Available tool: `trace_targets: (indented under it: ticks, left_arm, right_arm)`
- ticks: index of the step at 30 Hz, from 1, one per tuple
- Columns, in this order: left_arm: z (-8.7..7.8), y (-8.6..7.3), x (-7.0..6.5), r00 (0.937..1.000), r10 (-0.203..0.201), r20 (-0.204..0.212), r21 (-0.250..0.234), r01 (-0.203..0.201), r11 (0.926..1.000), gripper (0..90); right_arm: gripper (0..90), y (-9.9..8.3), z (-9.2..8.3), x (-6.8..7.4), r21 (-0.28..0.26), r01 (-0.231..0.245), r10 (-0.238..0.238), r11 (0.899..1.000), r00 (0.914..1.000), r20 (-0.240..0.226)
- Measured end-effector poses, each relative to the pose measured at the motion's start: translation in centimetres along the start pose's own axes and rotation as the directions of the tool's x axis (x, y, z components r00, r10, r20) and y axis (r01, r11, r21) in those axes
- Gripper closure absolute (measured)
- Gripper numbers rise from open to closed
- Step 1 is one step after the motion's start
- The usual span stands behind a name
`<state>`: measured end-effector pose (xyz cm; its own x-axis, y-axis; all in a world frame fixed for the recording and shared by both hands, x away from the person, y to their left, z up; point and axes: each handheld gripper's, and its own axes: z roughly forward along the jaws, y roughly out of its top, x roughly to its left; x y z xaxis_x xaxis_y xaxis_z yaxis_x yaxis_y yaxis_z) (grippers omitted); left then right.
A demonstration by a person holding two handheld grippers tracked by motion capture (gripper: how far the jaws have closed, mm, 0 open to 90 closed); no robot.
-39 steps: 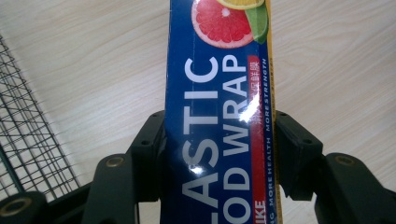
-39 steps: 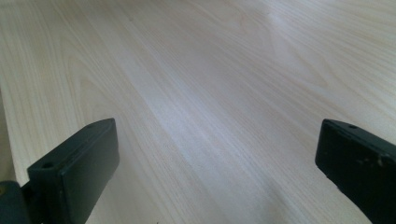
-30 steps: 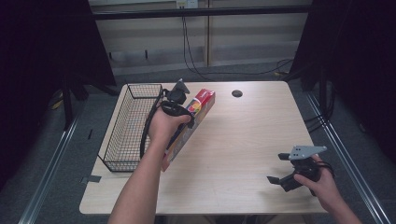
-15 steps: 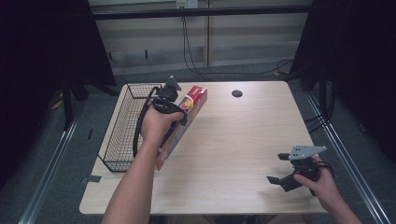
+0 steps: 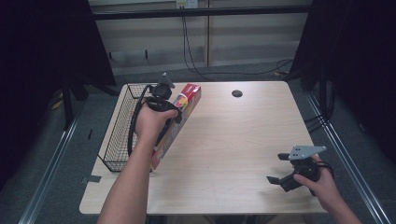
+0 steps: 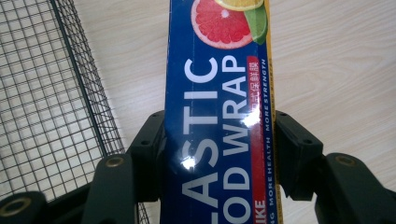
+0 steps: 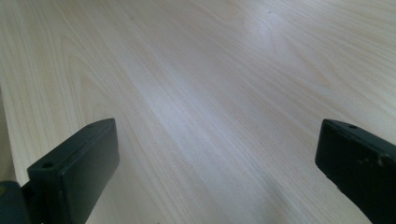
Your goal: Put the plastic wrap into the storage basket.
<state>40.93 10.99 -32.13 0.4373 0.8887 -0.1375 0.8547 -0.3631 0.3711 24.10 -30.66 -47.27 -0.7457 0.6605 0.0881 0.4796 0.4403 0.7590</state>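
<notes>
The plastic wrap box (image 5: 176,122) is lying tilted just beside the wire basket (image 5: 122,125), its long axis running along the basket's side, grapefruit end pointing away. The left gripper (image 6: 215,140) is clamping it mid-length; the glossy box may be slipping or catching the basket rim. The right gripper (image 5: 286,174) is resting agape, well apart.
</notes>
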Motion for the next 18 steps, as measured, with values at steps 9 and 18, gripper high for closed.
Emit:
trace_targets:
  ticks: [9,18]
  left_arm:
    - [-0.6,-0.2,0.8,0.9993,-0.032,-0.020,-0.011,0.031,0.9994,44.3]
    - [-1.1,-0.7,2.1,0.9963,-0.077,-0.036,-0.018,0.077,0.9969,44.3]
  right_arm:
    - [0.0,0.0,0.1,0.0,0.001,0.000,0.000,1.000,1.0000,-0.001]
    - [0.0,0.0,0.2,0.0,0.006,0.004,-0.004,1.000,1.0000,0.000]
